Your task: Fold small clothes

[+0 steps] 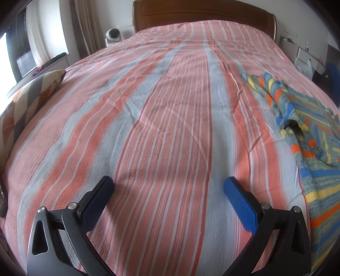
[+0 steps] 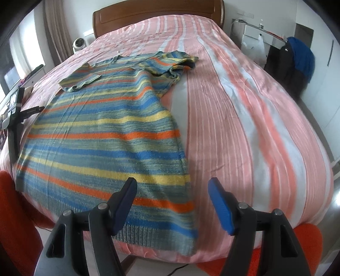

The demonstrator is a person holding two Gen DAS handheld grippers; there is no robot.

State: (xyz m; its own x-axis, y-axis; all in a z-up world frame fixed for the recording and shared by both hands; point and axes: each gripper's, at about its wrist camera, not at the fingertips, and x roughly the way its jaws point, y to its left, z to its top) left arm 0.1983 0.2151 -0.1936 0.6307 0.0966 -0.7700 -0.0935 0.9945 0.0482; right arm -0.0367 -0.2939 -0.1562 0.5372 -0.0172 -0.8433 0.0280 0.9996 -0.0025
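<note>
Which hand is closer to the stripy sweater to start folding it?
The right. Its gripper hangs open right above the stripy sweater, near the bottom hem. The left gripper, open too, faces bare bedspread, with the sweater off to its side.

Home bedroom: striped bedsheet on bed, wooden headboard, curtain, pillow.

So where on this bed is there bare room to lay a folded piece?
Free: striped bedspread right of the blue, yellow and orange striped knit top, up to the wooden headboard. Crowded: the top's bunched sleeve.
</note>
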